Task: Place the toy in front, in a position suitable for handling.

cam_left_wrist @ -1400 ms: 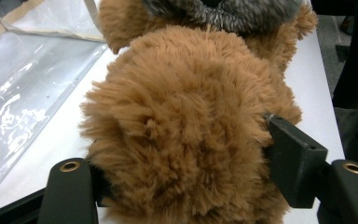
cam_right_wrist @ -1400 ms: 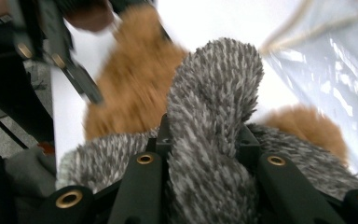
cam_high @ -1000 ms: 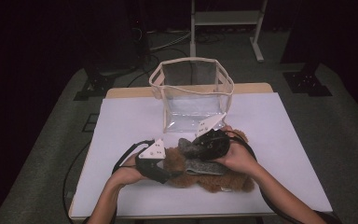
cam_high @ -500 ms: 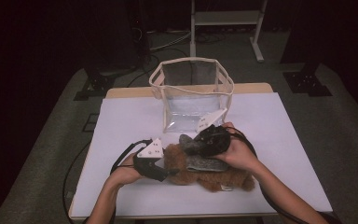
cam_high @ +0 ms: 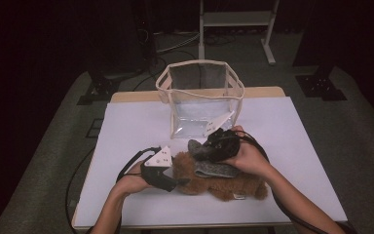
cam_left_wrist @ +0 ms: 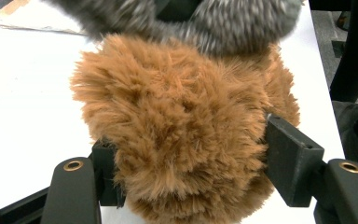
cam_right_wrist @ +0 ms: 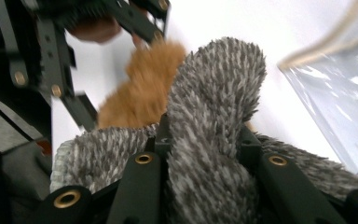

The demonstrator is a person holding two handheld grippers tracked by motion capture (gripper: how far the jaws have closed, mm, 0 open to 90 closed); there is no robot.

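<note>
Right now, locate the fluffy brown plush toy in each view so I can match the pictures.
High view: the fluffy brown plush toy lies low centre on the white table, between both hands.
Left gripper view: it sits mid-picture, between the black jaws.
Right gripper view: it sits upper left of centre, behind the grey knitted scarf.
Shared landmark: that grey scarf, lying against the toy in all three views.

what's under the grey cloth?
The brown plush toy lies under the grey cloth, which drapes across its middle. The right tool pinches a fold of the cloth; the left tool clamps the toy's end. The covered part of the toy can't be seen.
</note>
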